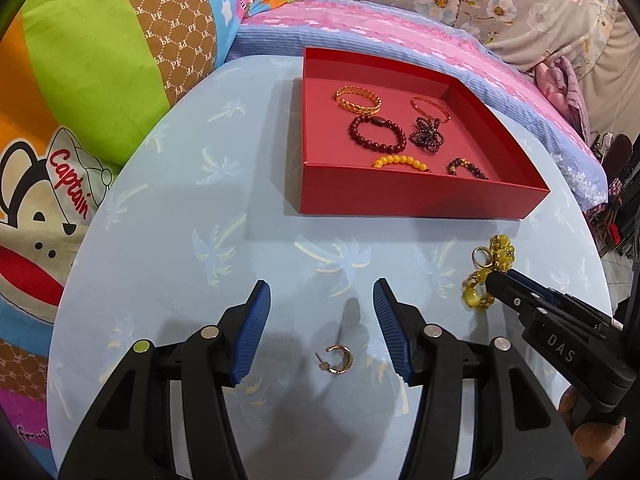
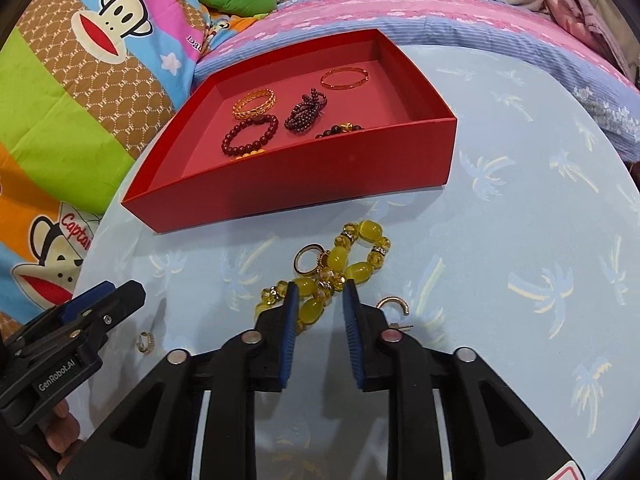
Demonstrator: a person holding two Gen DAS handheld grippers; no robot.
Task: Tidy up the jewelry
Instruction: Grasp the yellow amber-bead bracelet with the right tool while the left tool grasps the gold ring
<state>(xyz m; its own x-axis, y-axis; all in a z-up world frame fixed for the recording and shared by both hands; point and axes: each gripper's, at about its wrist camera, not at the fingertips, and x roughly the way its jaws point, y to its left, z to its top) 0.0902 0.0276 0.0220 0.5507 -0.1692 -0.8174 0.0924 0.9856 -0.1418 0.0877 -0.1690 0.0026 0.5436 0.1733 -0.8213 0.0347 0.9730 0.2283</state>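
Right wrist view, ribbed blue jaws apart astride glossy yellow bead bracelet [image 2: 336, 268], left jaws apart over curved gold earring [image 1: 338, 360].

Red box [image 1: 420, 194]; yellow bracelet [image 2: 352, 260]; pale-blue palm-print tablecloth [image 1: 240, 208].

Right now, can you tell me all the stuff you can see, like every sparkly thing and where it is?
Box: one, red, open, on the table's far side.
Bracelets in box: six. Gold chain cuff, thin gold bangle, dark red beads, dark bead bunch, yellow beads, dark beads with gold.
Yellow bracelet: one, on the table before the box, its near part between the right jaws.
Ring: one, gold, beside the yellow bracelet.
Earrings: two, gold hoops. One between the left jaws, one by the right gripper.
Table: one, light blue with palms.
Bedding: colourful, behind.
Left gripper: black, blue pads, open.
Right gripper: same, open.
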